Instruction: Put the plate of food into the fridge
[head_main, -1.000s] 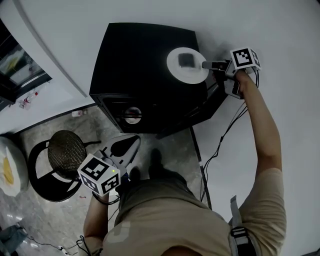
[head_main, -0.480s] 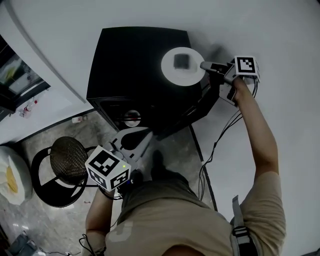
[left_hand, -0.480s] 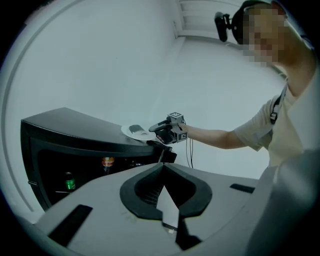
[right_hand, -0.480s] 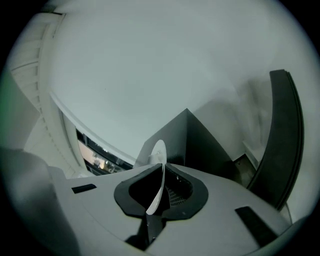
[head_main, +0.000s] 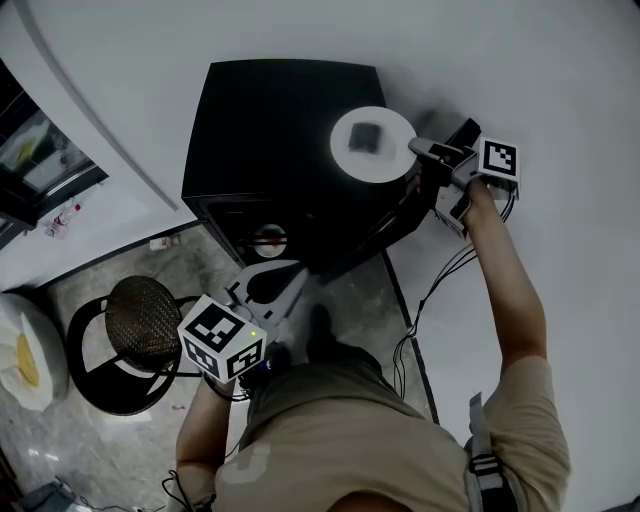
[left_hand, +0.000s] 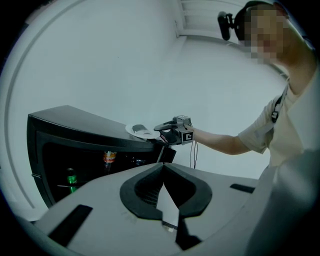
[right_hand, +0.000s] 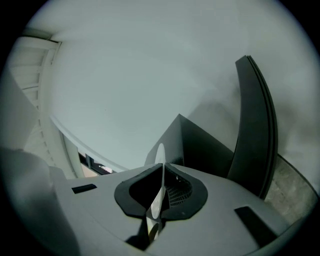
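Observation:
A white plate (head_main: 372, 143) with a dark piece of food (head_main: 364, 137) rests on top of the black mini fridge (head_main: 270, 120), near its right edge. My right gripper (head_main: 420, 148) has just been closing and is shut on the plate's right rim. In the right gripper view the plate (right_hand: 159, 152) stands edge-on between the closed jaws of the right gripper (right_hand: 162, 164). My left gripper (head_main: 280, 275) hangs low in front of the fridge, shut on nothing. The left gripper view, taken over the left gripper (left_hand: 162, 165), shows the plate (left_hand: 141, 131) and the right gripper (left_hand: 157, 128) beside it.
The fridge door (head_main: 400, 215) stands open at the right, and also shows in the right gripper view (right_hand: 255, 135). Inside are a red-labelled bottle (left_hand: 109, 159) and a green can (left_hand: 72, 179). A round wicker stool (head_main: 140, 320) stands at the left. Cables (head_main: 430, 300) trail across the floor.
The right gripper's jaws closed onto the plate's rim and the gripper rolled. The left gripper rose a little toward the fridge front.

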